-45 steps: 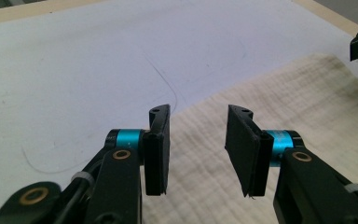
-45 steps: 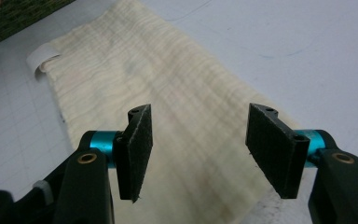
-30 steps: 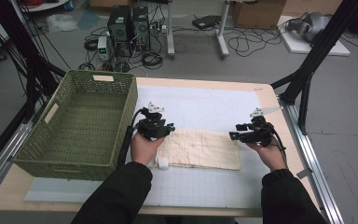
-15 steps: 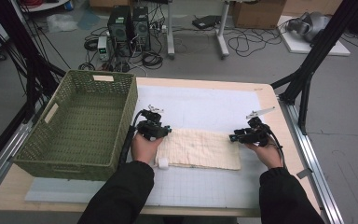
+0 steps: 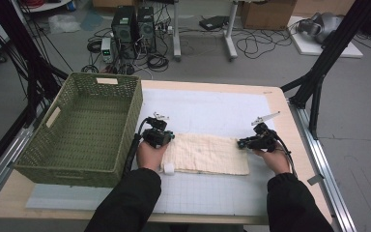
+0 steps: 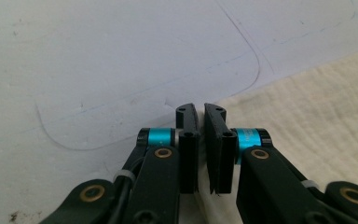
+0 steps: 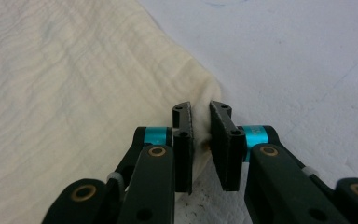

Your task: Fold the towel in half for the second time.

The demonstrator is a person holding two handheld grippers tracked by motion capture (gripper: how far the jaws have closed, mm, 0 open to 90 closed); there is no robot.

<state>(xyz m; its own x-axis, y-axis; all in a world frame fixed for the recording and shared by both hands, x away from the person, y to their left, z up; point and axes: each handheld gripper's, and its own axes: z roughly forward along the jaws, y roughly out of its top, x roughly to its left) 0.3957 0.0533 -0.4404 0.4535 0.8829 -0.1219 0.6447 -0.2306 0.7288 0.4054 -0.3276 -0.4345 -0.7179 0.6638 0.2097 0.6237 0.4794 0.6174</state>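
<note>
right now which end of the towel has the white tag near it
The end by the left gripper: a small white tag sits at the towel's near corner there. The end pinched by the right gripper has none.

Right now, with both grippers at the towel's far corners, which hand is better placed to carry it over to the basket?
Left. The left gripper pinches the towel at the corner beside the green basket. The right gripper pinches the opposite corner, a full towel length farther away. Both jaws have just been closing on cloth.
</note>
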